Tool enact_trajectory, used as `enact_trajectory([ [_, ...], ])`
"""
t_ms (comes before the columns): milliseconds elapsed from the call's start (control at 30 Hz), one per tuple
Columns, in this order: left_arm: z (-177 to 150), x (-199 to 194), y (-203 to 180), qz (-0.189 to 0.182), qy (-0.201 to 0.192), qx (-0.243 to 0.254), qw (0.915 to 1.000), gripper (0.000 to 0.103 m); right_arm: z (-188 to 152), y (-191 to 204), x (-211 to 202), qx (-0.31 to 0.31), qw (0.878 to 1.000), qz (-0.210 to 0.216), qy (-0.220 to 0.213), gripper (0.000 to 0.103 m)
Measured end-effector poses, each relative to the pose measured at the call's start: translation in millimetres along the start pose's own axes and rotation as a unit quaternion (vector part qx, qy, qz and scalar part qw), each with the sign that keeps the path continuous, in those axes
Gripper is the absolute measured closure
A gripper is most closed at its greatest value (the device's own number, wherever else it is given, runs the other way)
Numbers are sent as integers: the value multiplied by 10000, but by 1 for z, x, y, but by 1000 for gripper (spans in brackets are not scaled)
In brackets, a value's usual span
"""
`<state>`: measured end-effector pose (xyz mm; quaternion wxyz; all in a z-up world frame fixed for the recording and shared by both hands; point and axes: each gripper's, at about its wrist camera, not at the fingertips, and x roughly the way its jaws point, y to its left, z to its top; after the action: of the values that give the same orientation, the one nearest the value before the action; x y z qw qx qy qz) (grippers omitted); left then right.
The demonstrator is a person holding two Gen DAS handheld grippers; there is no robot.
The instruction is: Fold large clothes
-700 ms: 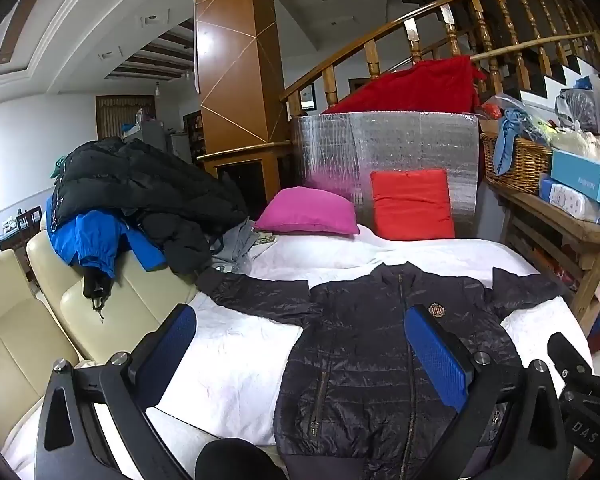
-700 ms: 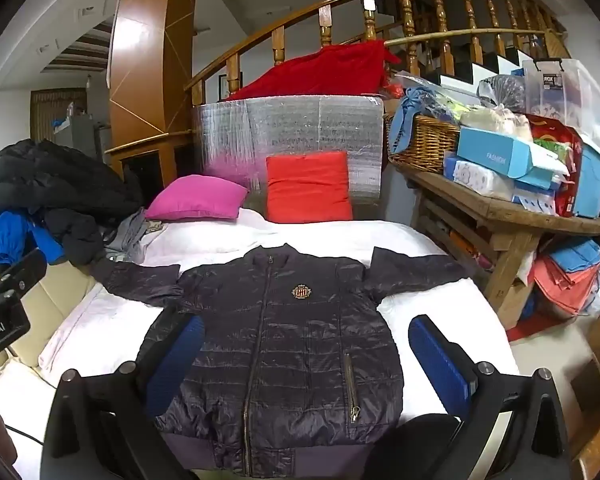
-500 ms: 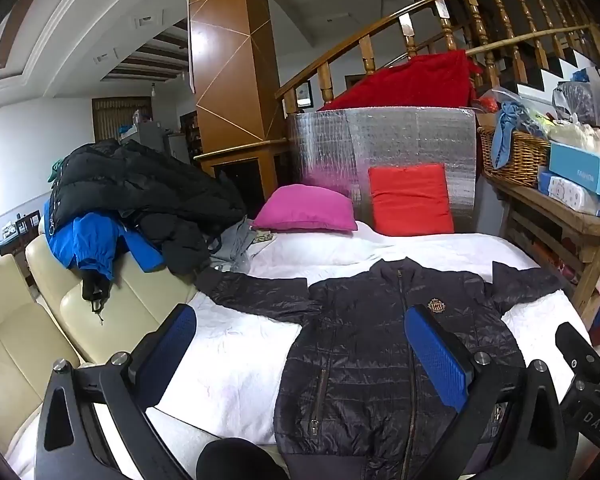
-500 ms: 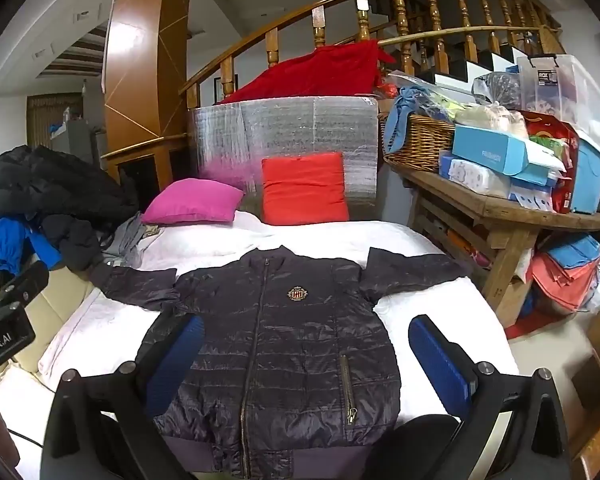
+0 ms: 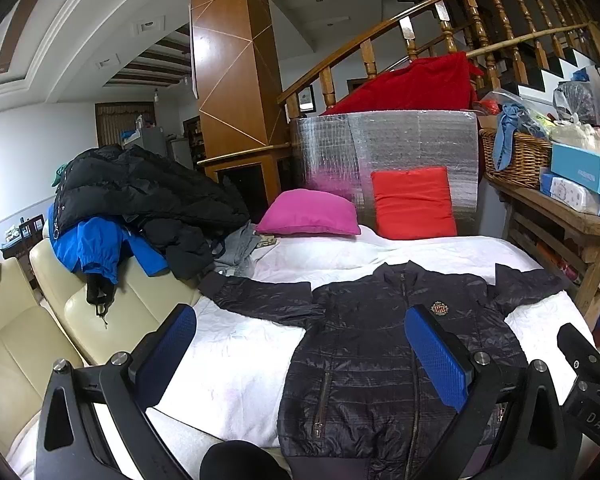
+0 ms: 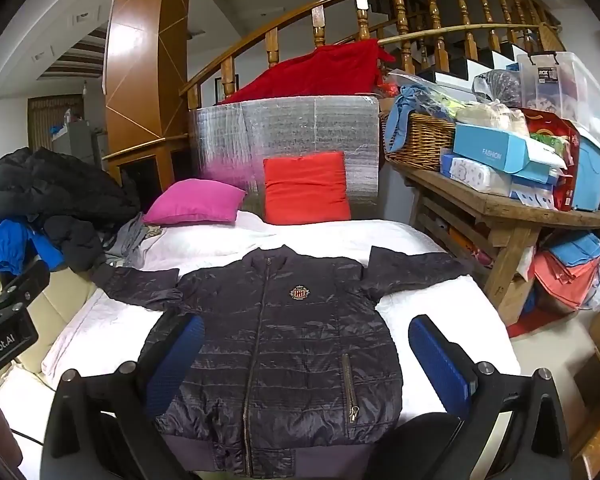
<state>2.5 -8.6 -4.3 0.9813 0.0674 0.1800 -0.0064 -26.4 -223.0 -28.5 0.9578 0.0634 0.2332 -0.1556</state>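
Observation:
A dark quilted zip jacket [image 6: 276, 340] lies flat, front up, on the white bed cover [image 6: 428, 312], both sleeves spread out to the sides. It also shows in the left wrist view [image 5: 380, 352]. My left gripper [image 5: 300, 344] is open and empty, held above the jacket's left side and the bare cover. My right gripper [image 6: 304, 356] is open and empty, held above the jacket's lower body near the hem. Both have blue pads.
A pink pillow [image 6: 194, 202] and a red pillow [image 6: 306, 188] lie at the bed's head. A pile of dark and blue coats [image 5: 132, 208] sits on the cream sofa [image 5: 28, 340] at left. A cluttered wooden table [image 6: 500, 208] stands at right.
Both grippers have drifted slightly; the view shifts a little, with the jacket a bit lower and farther. The jacket itself has not moved. Both grippers stay open.

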Motion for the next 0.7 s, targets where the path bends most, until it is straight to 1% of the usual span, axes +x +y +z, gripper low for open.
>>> enact_trajectory([
  [700, -1, -1, 3, 5, 44, -63, 10000, 0, -1, 2, -2, -21, 10000, 43, 29, 0],
])
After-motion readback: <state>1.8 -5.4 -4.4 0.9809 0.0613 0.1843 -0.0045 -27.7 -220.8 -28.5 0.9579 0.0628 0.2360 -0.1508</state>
